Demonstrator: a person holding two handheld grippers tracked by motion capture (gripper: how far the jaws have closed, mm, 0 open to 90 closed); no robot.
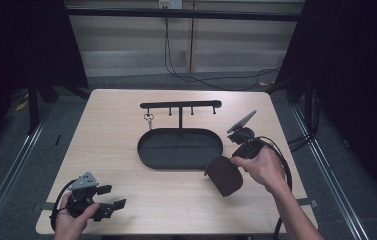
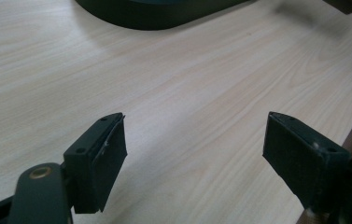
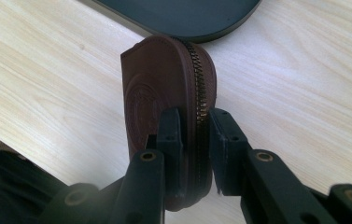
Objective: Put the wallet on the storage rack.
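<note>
My right gripper (image 3: 196, 126) has its jaws pinched tight on a brown leather pouch (image 3: 164, 93), one pad on each side of the zipped edge. In the high view the pouch (image 1: 224, 175) hangs from that gripper (image 1: 236, 162) at the near right of the table (image 1: 126, 130), just off the near right end of the black oval tray (image 1: 180, 148). The tray carries an upright bar with hooks (image 1: 181, 104), and a small key ring (image 1: 149, 118) dangles from its left end. My left gripper (image 2: 194, 149) sits at the near left corner, well apart from the pouch, its jaws spread wide with bare wood between them. I see it there in the high view too (image 1: 113, 197), held in my left hand (image 1: 71, 220).
</note>
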